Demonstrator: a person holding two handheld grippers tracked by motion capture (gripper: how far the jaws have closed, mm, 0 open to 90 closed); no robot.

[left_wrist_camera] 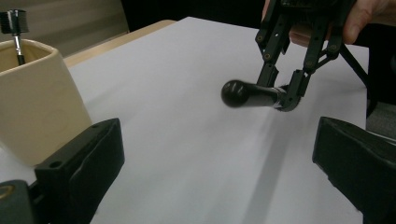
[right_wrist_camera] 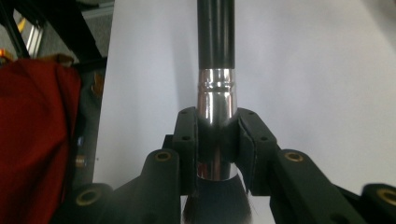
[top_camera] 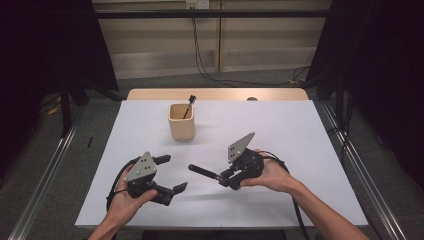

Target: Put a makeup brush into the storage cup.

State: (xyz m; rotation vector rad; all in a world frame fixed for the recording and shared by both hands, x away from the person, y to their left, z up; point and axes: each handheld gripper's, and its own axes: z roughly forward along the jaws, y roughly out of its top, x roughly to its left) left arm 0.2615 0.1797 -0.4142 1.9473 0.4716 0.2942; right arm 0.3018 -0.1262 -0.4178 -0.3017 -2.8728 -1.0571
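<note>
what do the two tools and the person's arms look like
Both the left tool and the right tool are black, with linked bars and blocky jaws. Each carries a grey three-cornered plate dotted with small screws, and a black cable trails back from each. Brass-coloured pivots show at the jaw joints. The forearms are bare, with no sleeves visible.

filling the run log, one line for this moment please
right gripper: shut on brush | left gripper: open, empty | cup: upright, holds one tool

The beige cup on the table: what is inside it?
Inside the beige cup stands one black-handled tool, leaning on the rim. The cup wall hides its lower end and the bottom.
</note>
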